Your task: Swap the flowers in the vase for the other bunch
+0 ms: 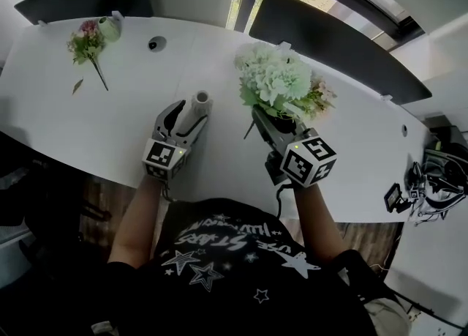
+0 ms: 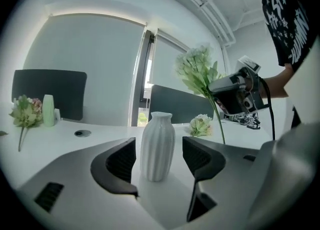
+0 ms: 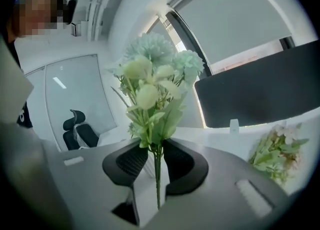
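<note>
R gripper (image 3: 155, 161) grips 1 bunch (image 1: 276, 77); 2 bunches (image 1: 88, 42) (image 1: 322, 99) loose; 1 vase (image 1: 199, 105).

Vase (image 1: 200, 100) upright on the surface (image 1: 44, 107), between the left claw's (image 1: 191, 113) jaws, clear of both. To its right, a flower bunch (image 1: 276, 78) is up off the surface, stems pinched in the right claw (image 1: 259, 113). A second bunch (image 1: 324, 99) lies just right of that. A third bunch (image 1: 88, 43) lies far left, beside a small container (image 1: 110, 28).

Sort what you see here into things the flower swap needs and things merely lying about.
For the job: white vase; pale green bunch, gripped in the right tongs; left tongs, open around the vase; pinkish bunch lying on the table nearby.
Lying about: small green bottle; far bunch beside it, probably spare; loose leaf.
</note>
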Demonstrator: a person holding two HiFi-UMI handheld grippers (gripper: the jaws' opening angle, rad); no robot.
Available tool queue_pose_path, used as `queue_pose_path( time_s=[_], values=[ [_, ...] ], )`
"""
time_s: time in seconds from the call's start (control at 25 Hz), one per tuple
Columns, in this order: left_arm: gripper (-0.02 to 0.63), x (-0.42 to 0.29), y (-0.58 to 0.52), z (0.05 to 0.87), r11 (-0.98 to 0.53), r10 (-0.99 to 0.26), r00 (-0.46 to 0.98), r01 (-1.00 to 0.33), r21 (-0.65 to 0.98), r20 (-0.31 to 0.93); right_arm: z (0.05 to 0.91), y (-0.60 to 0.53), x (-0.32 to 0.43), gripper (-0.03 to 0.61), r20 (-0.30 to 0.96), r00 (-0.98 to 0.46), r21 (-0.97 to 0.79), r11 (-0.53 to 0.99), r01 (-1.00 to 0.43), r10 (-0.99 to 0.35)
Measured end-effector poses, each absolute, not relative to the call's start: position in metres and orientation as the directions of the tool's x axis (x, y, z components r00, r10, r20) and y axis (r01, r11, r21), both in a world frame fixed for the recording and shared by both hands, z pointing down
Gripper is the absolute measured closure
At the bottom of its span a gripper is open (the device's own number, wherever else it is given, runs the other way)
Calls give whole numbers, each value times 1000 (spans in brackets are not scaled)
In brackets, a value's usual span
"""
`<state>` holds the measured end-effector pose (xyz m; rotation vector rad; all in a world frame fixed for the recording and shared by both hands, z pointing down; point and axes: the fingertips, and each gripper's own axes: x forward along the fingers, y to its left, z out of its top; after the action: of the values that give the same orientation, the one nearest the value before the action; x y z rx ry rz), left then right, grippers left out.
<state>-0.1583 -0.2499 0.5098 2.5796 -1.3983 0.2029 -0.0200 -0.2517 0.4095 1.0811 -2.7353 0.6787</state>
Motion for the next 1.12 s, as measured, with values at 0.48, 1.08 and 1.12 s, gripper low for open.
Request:
queue_pose_path(
  time_s=[0.48, 1.08, 1.12],
  values=[
    [334, -155, -187, 489, -378, -894, 408, -908, 179, 185, 473, -215, 5, 482, 417, -737, -414, 611, -675, -532],
    [441, -97, -157, 460, -306, -931, 333, -936, 176, 151, 545, -187, 60, 482, 610, -654, -406, 532, -743, -447],
    [456, -94, -155, 462, -299, -932, 326, -939, 168, 161, 549, -186, 64, 482, 627, -642, -388, 537, -749, -442]
  ],
)
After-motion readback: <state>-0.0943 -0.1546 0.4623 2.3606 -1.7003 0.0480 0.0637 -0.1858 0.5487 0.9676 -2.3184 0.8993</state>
